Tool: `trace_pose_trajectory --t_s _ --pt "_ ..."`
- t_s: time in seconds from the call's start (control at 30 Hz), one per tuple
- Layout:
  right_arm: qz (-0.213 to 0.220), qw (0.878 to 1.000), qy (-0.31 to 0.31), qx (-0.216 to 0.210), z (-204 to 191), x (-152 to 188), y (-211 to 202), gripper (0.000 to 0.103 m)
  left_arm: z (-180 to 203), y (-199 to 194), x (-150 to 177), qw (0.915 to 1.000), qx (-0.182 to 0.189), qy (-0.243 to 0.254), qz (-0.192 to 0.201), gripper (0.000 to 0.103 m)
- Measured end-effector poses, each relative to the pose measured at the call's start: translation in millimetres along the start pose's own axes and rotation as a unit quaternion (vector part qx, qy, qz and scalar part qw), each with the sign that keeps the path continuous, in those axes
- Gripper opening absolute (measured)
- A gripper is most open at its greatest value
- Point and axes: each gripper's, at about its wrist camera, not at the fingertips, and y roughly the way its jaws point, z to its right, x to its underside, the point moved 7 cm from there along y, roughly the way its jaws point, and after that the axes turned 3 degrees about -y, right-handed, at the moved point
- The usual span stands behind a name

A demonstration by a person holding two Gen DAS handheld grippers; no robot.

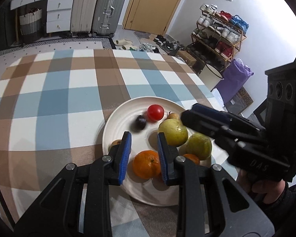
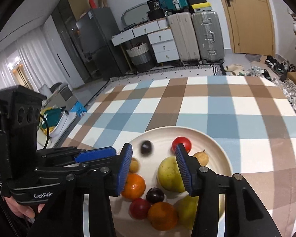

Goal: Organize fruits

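Observation:
A white plate (image 1: 116, 122) (image 2: 217, 144) on the checked tablecloth holds the fruit: a red tomato (image 1: 155, 112) (image 2: 184, 142), a dark plum (image 1: 139, 122) (image 2: 147, 147) blurred as if rolling, two yellow-green pears (image 1: 174, 131) (image 2: 167, 174), oranges (image 1: 147, 164) (image 2: 134, 185), a second plum (image 2: 155, 195) and a second red fruit (image 2: 139, 208). My left gripper (image 1: 144, 156) is open and empty, above the orange. My right gripper (image 2: 154, 167) is open and empty over the plate's middle; it also shows in the left wrist view (image 1: 189, 116).
The checked tablecloth (image 1: 59, 98) (image 2: 207, 108) covers the table beyond the plate. A small brown fruit (image 1: 116, 142) lies by the plate's left rim. Suitcases (image 1: 98, 7), drawers and a shoe rack (image 1: 219, 31) stand beyond the table.

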Motion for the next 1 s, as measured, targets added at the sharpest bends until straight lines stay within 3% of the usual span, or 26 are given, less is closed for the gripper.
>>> trace_pose_trajectory --t_s 0.17,0.27,0.37,0.5,0.6,0.7,0.77,0.87,1.0 --pt "0.039 0.999 0.009 0.005 1 -4 -33 0.055 2 -29 2 0.9996 -0.01 -0.006 0.025 0.023" --pt "0.063 0.998 0.011 0.005 -2 0 -54 0.065 6 -50 8 0.9987 -0.017 -0.006 0.047 0.023" --pt "0.084 0.996 0.006 0.011 -6 7 -73 0.071 11 -69 17 0.9974 -0.024 -0.006 0.068 0.029" --pt "0.105 0.994 0.008 0.019 -11 17 -95 0.082 17 -100 28 0.992 -0.05 -0.007 0.116 0.055" --pt "0.131 0.991 0.005 0.027 -16 24 -114 0.089 21 -120 34 0.9866 -0.067 -0.006 0.149 0.066" --pt "0.162 0.986 -0.003 0.032 -22 32 -131 0.097 26 -141 43 0.9787 -0.081 -0.002 0.189 0.084" --pt "0.174 0.984 -0.008 0.035 -24 37 -138 0.099 31 -154 50 0.9724 -0.093 0.005 0.214 0.086" --pt "0.19 0.981 -0.014 0.046 -26 47 -146 0.102 37 -168 60 0.9635 -0.114 0.018 0.242 0.102" --pt "0.201 0.978 -0.018 0.049 -24 58 -150 0.102 44 -185 78 0.9474 -0.141 0.033 0.285 0.102"
